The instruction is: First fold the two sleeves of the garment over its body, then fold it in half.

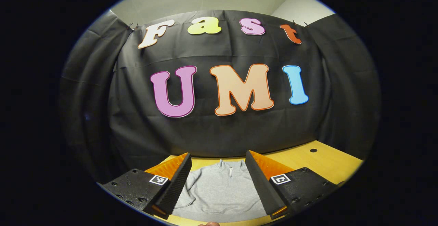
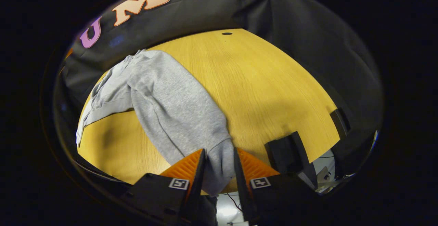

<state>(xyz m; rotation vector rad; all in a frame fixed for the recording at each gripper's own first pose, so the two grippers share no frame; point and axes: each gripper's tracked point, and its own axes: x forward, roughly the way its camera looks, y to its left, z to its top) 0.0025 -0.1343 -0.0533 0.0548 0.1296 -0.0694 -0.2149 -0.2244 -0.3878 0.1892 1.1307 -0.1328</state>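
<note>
A grey sweatshirt (image 1: 219, 191) with a short zip collar lies flat on the wooden table (image 1: 308, 161). In the left gripper view it lies between and below my left gripper (image 1: 218, 155), which is open wide and holds nothing. In the right gripper view one long grey sleeve (image 2: 174, 113) runs from the garment's body (image 2: 113, 85) at upper left down to the table's near edge. My right gripper (image 2: 219, 150) is shut on that sleeve's cuff (image 2: 220, 164), which fills the gap between the fingers. The other sleeve (image 2: 89, 115) trails toward the left edge.
Bare wooden table (image 2: 267, 82) spreads to the right of the sleeve, with a small dark hole (image 2: 226, 33) near the back. Two black blocks (image 2: 291, 154) (image 2: 340, 121) sit at the table's right near edge. The black cloth wall closes the back.
</note>
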